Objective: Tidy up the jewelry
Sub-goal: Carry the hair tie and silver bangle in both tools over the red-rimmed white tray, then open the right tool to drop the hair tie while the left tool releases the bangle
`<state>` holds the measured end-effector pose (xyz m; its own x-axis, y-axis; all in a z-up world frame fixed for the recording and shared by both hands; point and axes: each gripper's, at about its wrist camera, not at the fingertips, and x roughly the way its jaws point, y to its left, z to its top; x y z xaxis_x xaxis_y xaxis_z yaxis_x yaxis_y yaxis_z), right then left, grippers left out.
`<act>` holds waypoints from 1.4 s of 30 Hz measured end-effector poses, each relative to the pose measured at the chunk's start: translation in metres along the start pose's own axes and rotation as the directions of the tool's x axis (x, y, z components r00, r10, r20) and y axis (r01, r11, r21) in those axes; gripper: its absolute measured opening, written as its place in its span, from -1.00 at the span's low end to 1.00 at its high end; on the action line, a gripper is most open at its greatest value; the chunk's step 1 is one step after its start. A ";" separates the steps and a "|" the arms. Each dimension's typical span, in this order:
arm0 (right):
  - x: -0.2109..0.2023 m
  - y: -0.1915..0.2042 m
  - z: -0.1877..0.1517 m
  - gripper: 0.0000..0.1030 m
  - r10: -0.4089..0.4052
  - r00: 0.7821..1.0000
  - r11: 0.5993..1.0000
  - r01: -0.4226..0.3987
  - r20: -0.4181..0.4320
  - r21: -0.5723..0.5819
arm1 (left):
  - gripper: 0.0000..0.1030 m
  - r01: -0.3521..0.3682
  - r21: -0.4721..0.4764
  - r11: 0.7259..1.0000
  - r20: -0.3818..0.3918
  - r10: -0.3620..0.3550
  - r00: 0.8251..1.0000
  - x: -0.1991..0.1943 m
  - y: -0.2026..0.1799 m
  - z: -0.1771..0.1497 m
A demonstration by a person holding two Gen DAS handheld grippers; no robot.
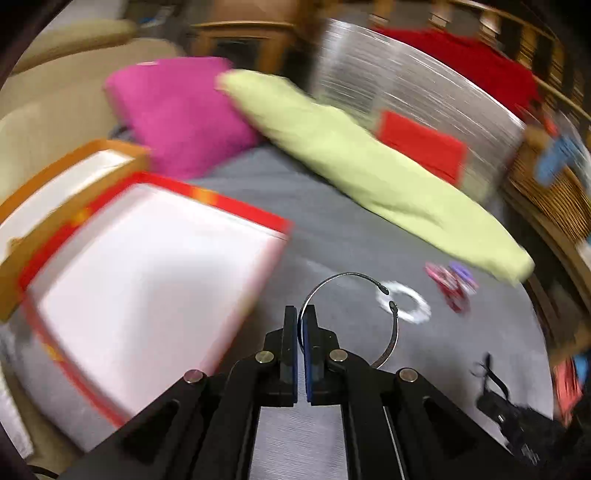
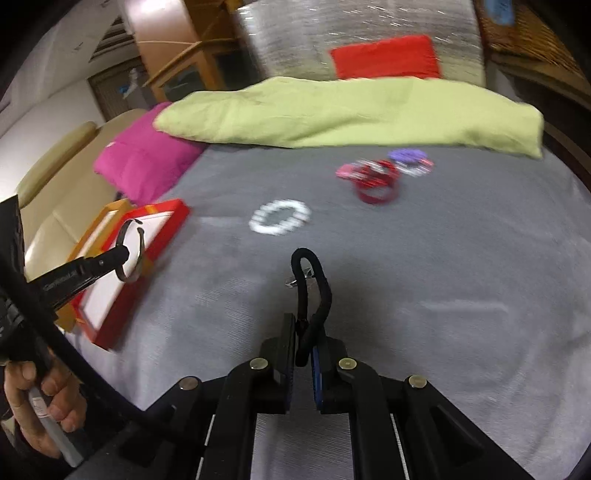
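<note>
Bangle (image 1: 354, 314) pinched in left hand-held gripper (image 1: 300, 314) beside box (image 1: 221, 201) edge; right hand-held gripper (image 2: 303, 332) clamps cord (image 2: 314, 280).

A grey bedspread (image 2: 443, 295) covers the bed and serves as the landmark. Along its far edge lies a long lime-green pillow (image 2: 351, 110), and at that pillow's left end a magenta cushion (image 2: 144, 166) rests on the bedspread's far left corner. Beyond the green pillow stands a silvery wrapped panel (image 2: 354, 33) bearing a red rectangle (image 2: 386, 57). Left of the bedspread, past the magenta cushion, sits a beige sofa (image 2: 62, 177); wooden furniture (image 2: 195, 62) stands behind it
</note>
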<state>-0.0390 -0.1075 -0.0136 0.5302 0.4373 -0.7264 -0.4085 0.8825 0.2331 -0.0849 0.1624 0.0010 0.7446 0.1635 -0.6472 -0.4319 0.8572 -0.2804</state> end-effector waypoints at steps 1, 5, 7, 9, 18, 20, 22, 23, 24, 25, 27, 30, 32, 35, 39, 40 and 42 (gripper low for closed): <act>0.003 0.014 0.007 -0.84 0.014 1.000 1.000 -0.014 0.001 -0.026 | -0.94 -0.029 -0.047 0.998 0.006 0.029 1.000 -0.001 0.015 0.003; 0.015 0.073 0.034 -0.84 0.091 0.996 0.990 -0.090 0.004 -0.112 | -0.94 -0.156 -0.192 0.969 0.039 0.166 0.985 -0.011 0.066 0.013; 0.024 0.102 0.047 -0.84 0.134 0.991 0.980 -0.133 -0.002 -0.146 | -0.94 -0.201 -0.247 0.948 0.034 0.216 0.976 -0.012 0.088 0.014; 0.036 0.132 0.057 -0.84 0.168 0.986 0.969 -0.167 -0.012 -0.184 | -0.94 -0.220 -0.287 0.932 0.006 0.231 0.973 -0.008 0.105 0.016; 0.104 0.225 0.082 -0.83 0.234 0.964 0.927 -0.260 -0.125 -0.270 | -0.94 -0.266 -0.363 0.893 -0.096 0.248 0.964 0.014 0.134 0.016; 0.117 0.232 0.083 -0.83 0.229 0.963 0.926 -0.261 -0.144 -0.274 | -0.94 -0.285 -0.380 0.880 -0.112 0.263 0.958 0.013 0.139 0.013; 0.132 0.236 0.085 -0.83 0.225 0.960 0.926 -0.264 -0.167 -0.270 | -0.94 -0.306 -0.390 0.868 -0.129 0.278 0.952 0.016 0.144 0.012; 0.140 0.238 0.086 -0.83 0.221 0.958 0.927 -0.265 -0.182 -0.265 | -0.94 -0.310 -0.393 0.866 -0.133 0.280 0.951 0.016 0.145 0.011; 0.146 0.239 0.087 -0.83 0.218 0.957 0.927 -0.265 -0.193 -0.264 | -0.94 -0.314 -0.396 0.863 -0.137 0.283 0.949 0.017 0.146 0.011; 0.150 0.240 0.088 -0.83 0.215 0.956 0.927 -0.264 -0.202 -0.265 | -0.94 -0.316 -0.398 0.861 -0.139 0.283 0.949 0.018 0.148 0.011; 0.163 0.244 0.088 -0.83 0.211 0.951 0.928 -0.268 -0.226 -0.261 | -0.94 -0.319 -0.401 0.859 -0.145 0.284 0.948 0.020 0.148 0.011; 0.174 0.247 0.090 -0.80 0.215 0.946 0.930 -0.274 -0.242 -0.246 | -0.91 -0.324 -0.407 0.854 -0.137 0.294 0.946 0.020 0.149 0.012; 0.177 0.244 0.092 -0.44 0.223 0.942 0.935 -0.279 -0.250 -0.220 | -0.77 -0.326 -0.411 0.851 -0.111 0.309 0.945 0.014 0.149 0.014; 0.173 0.238 0.095 0.08 0.234 0.944 0.940 -0.281 -0.233 -0.192 | -0.56 -0.336 -0.411 0.848 -0.052 0.346 0.937 0.003 0.145 0.017; 0.151 0.219 0.102 0.08 0.252 0.954 0.949 -0.277 -0.161 -0.150 | -0.04 -0.350 -0.418 0.838 0.020 0.394 0.919 -0.014 0.139 0.022; 0.143 0.211 0.103 0.09 0.254 0.957 0.953 -0.272 -0.138 -0.133 | 0.09 -0.349 -0.420 0.838 0.037 0.400 0.916 -0.018 0.137 0.023; 0.125 0.190 0.104 0.15 0.241 0.966 0.962 -0.250 -0.092 -0.107 | 0.13 -0.347 -0.413 0.842 0.081 0.413 0.907 -0.025 0.129 0.026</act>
<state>0.0267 0.1325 0.0072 0.3453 0.6194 -0.7050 -0.6054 0.7211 0.3370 -0.1464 0.2818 -0.0006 0.5382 0.5417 -0.6457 -0.8321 0.4634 -0.3048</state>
